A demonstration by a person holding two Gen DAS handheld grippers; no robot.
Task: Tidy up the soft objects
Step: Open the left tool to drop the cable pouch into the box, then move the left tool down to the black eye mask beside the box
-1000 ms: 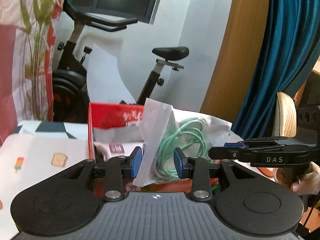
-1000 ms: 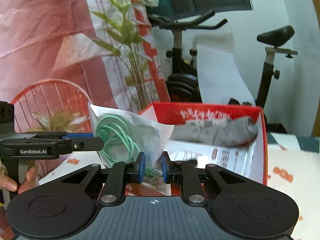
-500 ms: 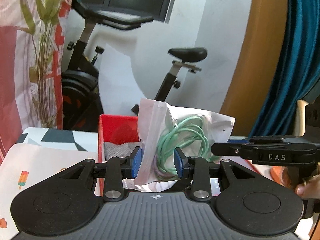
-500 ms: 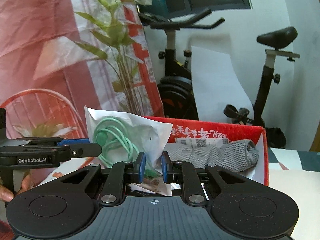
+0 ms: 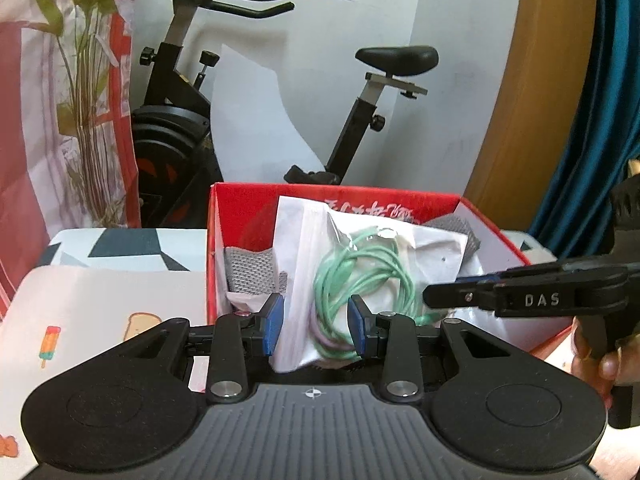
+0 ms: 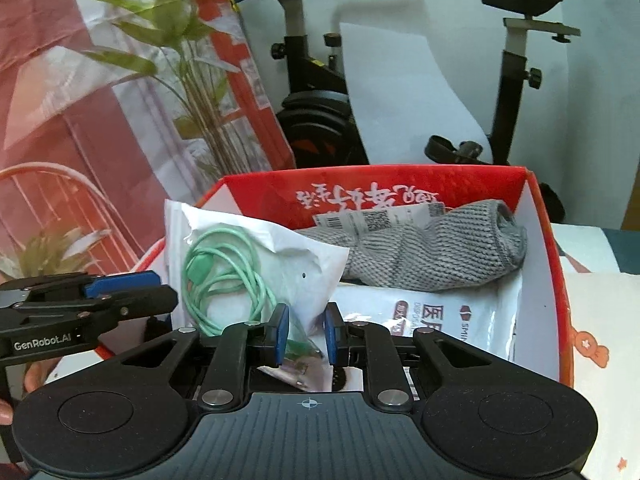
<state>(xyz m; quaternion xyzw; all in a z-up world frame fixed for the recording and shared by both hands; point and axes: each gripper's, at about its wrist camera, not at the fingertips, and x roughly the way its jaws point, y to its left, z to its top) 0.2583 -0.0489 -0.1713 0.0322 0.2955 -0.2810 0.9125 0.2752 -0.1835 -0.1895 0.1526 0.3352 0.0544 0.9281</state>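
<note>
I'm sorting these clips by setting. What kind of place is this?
Most likely a room in a home, not a lab: an exercise bike stands by the wall, a teal curtain hangs beside it, and a potted plant stands behind the red box.

The worktop [image 5: 100,300] wears a white cloth printed with an ice lolly, toast and grey geometric shapes. A red cardboard box [image 5: 496,236] with white inner walls stands directly on it, open at the top.
</note>
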